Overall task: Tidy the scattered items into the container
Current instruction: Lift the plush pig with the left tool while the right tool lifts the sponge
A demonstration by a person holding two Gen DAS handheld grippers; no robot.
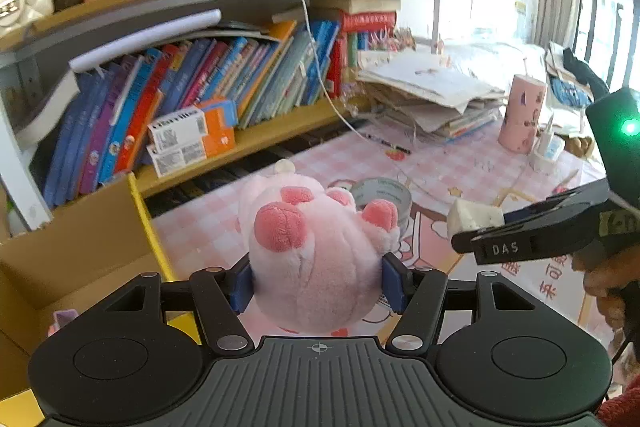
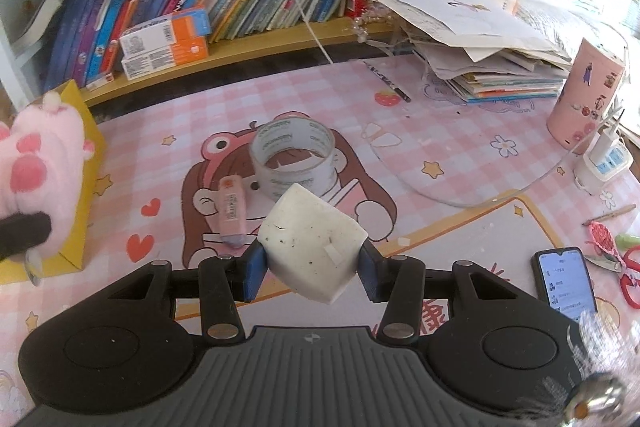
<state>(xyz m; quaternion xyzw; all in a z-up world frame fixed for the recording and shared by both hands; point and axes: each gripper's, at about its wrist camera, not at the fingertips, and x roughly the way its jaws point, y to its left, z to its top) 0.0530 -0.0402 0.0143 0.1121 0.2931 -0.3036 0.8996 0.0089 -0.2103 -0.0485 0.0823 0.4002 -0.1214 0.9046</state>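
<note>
Left gripper pads clamp a fluffy pink paw-shaped plush toy, held clear of the pink checked desk mat beside the open cardboard box. Right gripper pinches a grubby white foam block above the clear tape roll. Judgement: carry each fully over the box rim before loosening, plush first.

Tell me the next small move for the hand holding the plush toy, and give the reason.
Probably carry the left hand-held gripper further left until it is over the cardboard box, then let go. Its pads are shut on the pink plush toy, held clear of the desk mat, and the open box sits just to its left. The right hand-held gripper holds a white block that could follow.
</note>
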